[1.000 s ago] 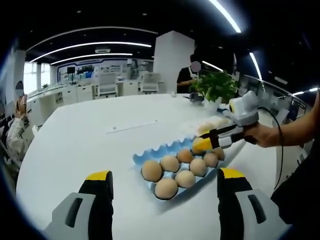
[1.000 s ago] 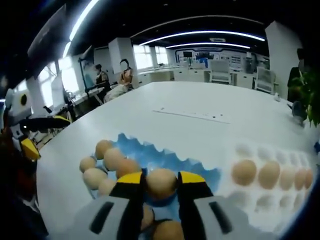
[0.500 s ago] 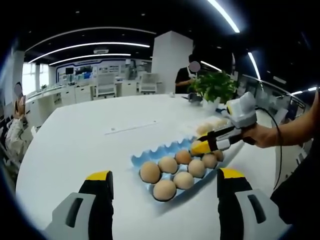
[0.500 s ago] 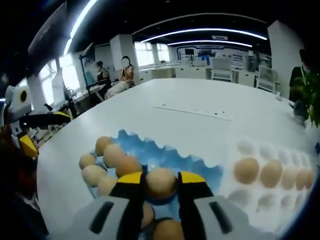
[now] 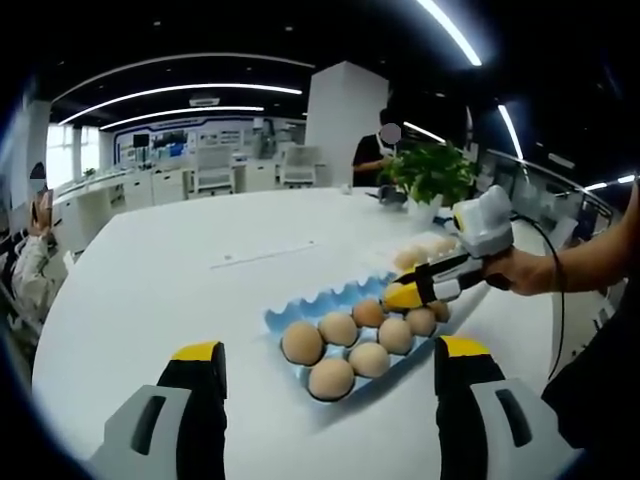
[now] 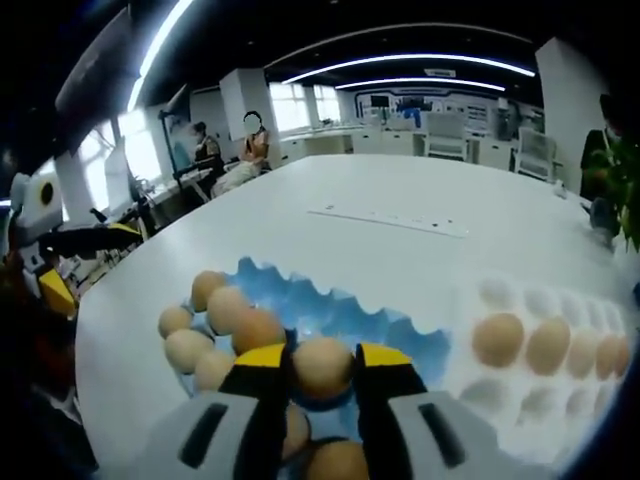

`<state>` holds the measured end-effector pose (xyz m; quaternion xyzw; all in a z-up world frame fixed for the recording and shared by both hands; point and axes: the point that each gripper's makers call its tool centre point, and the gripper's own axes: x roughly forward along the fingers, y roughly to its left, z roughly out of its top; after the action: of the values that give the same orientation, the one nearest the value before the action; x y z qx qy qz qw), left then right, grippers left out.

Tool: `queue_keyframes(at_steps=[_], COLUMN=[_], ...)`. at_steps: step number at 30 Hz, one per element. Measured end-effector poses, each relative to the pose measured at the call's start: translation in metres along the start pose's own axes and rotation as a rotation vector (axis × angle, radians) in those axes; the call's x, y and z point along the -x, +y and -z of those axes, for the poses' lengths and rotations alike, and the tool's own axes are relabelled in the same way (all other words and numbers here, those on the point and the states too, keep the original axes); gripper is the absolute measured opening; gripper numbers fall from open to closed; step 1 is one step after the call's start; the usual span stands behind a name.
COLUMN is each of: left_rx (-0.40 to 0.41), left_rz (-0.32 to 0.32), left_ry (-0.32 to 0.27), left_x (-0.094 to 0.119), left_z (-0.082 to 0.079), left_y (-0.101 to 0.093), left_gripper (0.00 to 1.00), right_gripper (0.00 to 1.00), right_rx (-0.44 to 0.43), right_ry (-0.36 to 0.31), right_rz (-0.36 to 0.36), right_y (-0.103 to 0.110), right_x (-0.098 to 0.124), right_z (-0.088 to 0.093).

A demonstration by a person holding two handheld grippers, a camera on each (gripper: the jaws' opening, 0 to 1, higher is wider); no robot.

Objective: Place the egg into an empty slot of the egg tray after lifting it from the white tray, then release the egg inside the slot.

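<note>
In the right gripper view my right gripper (image 6: 322, 362) is shut on a brown egg (image 6: 322, 366), held low over a slot at the near side of the blue egg tray (image 6: 340, 305). Several brown eggs (image 6: 215, 320) fill the tray's left slots. I cannot tell if the held egg rests in its slot. The white tray (image 6: 492, 296) lies to the right with a row of eggs. In the left gripper view my left gripper (image 5: 330, 350) stands open, short of the blue egg tray (image 5: 300, 312). The right gripper (image 5: 425, 290) reaches over that tray's far end.
The trays lie on a large white table (image 5: 160, 280). A thin white strip (image 5: 265, 255) lies on it farther out. A potted plant (image 5: 432, 172) stands behind the white tray (image 5: 392, 256). A hand (image 5: 525, 270) holds the right gripper. People sit and stand at the room's edges.
Almost nothing: the right gripper stays shut on the egg over the same slot, and both views have only drifted slightly.
</note>
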<state>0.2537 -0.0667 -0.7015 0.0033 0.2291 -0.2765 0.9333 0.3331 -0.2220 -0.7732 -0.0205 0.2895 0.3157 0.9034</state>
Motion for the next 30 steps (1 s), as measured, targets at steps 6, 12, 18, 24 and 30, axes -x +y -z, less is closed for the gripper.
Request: queue_keyframes(at_steps=[6, 12, 18, 24, 30], left_rx=[-0.001, -0.002, -0.007, -0.011, -0.011], left_rz=[-0.002, 0.0, 0.003, 0.01, 0.014], left_ry=[-0.001, 0.001, -0.003, 0.0, 0.003], left_x=[0.001, 0.001, 0.001, 0.0, -0.001], left_z=[0.0, 0.0, -0.001, -0.001, -0.001], left_y=[0.0, -0.001, -0.003, -0.005, -0.007], left_gripper=[0.86, 0.86, 0.86, 0.85, 0.85], right_gripper=[0.25, 0.25, 0.25, 0.24, 0.24], right_rx=[-0.02, -0.014, -0.024, -0.018, -0.03], right_ry=[-0.007, -0.007, -0.005, -0.003, -0.047], right_rz=[-0.003, -0.003, -0.004, -0.005, 0.037], right_y=[-0.001, -0.001, -0.002, -0.001, -0.013], right_x=[-0.001, 0.0, 0.005, 0.012, 0.029], right_z=[-0.001, 0.0, 0.003, 0.006, 0.0])
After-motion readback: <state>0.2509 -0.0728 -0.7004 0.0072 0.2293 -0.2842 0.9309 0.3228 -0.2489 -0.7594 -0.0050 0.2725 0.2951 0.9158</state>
